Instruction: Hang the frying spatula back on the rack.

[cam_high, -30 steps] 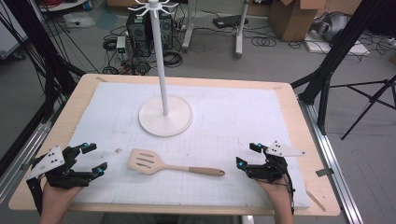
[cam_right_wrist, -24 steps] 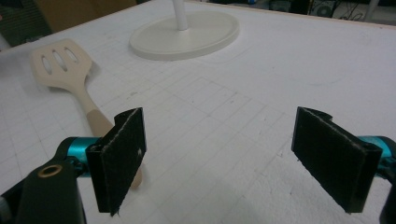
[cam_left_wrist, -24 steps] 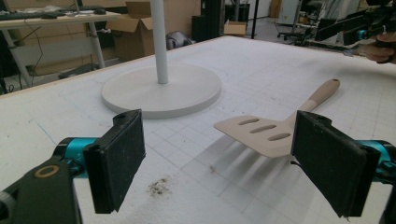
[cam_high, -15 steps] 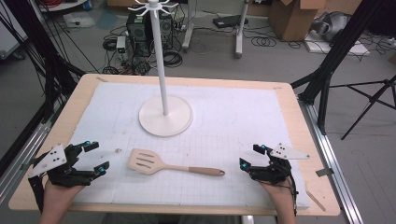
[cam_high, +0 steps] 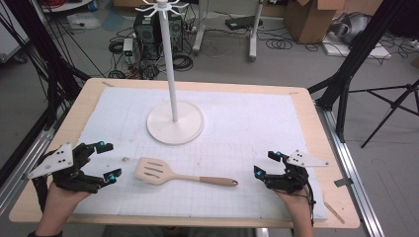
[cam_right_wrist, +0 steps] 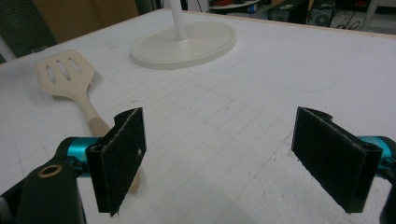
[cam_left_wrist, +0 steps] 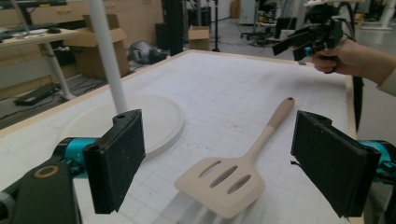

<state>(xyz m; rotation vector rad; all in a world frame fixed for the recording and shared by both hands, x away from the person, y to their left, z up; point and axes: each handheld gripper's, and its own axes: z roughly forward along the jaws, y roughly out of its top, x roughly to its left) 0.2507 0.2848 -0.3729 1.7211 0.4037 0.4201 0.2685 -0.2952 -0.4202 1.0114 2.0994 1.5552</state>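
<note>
Barely anything changed over last second: left gripper (cam_high: 107,161) and right gripper (cam_high: 267,164) both hold near front table edge, jaws spread wide, grasping nothing; right one crept slightly back toward person. Spatula (cam_high: 178,174) unmoved, flat on white mat (cam_high: 247,128) between grippers, slotted blade toward left gripper, handle end pointing at right. Judgement: pickup not begun, pause before reach. Farther off, white stand (cam_high: 175,122) upright on round base; hooks at top cut by frame edge, too small to count. Handle tip hidden behind right jaw in right gripper view
</note>
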